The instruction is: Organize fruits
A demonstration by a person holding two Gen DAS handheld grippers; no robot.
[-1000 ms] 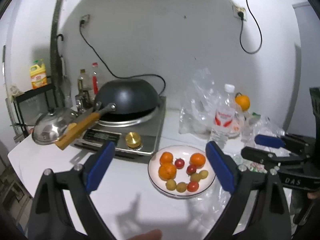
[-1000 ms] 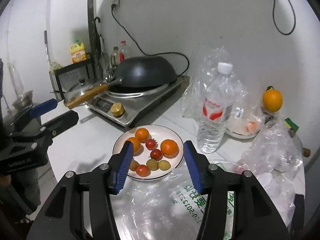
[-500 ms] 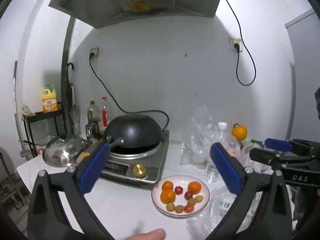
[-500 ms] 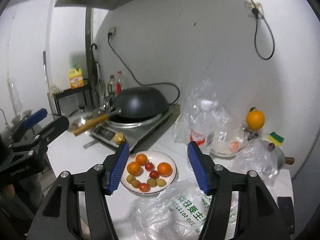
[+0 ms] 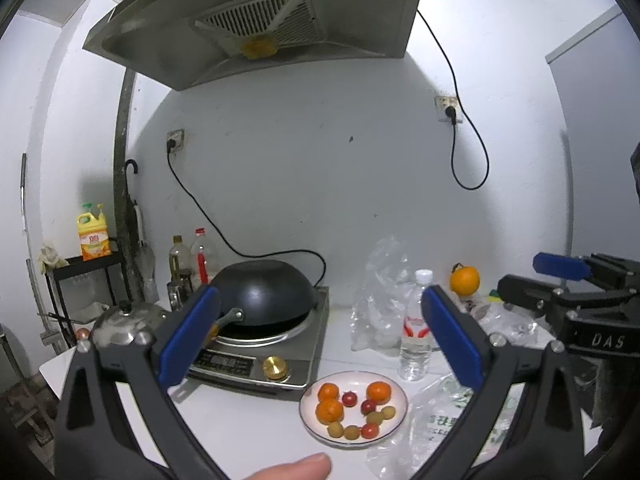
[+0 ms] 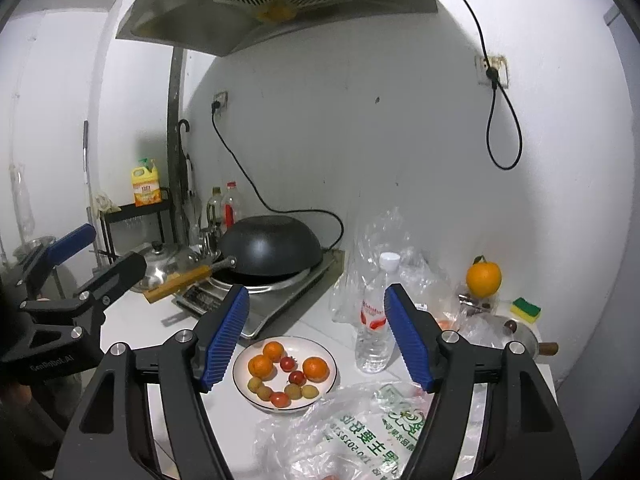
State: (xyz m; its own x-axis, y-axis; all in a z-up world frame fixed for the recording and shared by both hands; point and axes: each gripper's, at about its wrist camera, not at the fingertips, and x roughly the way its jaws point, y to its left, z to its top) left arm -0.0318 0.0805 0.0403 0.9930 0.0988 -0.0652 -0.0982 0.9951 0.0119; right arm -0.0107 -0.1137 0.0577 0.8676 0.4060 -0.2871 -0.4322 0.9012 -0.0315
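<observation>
A white plate [image 5: 394, 422] [image 6: 328, 350] on the white counter holds three oranges, red cherry tomatoes and small yellow-green fruits. A larger orange [image 5: 464, 280] [image 6: 483, 279] sits at the back right by the wall. My left gripper [image 5: 320, 340] is open and empty, high above and behind the plate. My right gripper [image 6: 316, 332] is open and empty, also well back from the plate. Each gripper shows in the other's view: the right one [image 5: 560, 276] at the right edge, the left one [image 6: 92, 252] at the left edge.
A black wok [image 5: 264, 294] sits on an induction cooker [image 5: 288, 356]. A water bottle [image 6: 376, 320], clear plastic bags [image 6: 352, 436], a steel pot lid [image 5: 124, 320], oil bottles [image 5: 200, 256], a yellow sponge [image 6: 526, 308] and a range hood [image 5: 260, 20] are around.
Both grippers have pulled up and back from the plate, so the plate looks smaller and the range hood has come into view. Both stay open and empty.
</observation>
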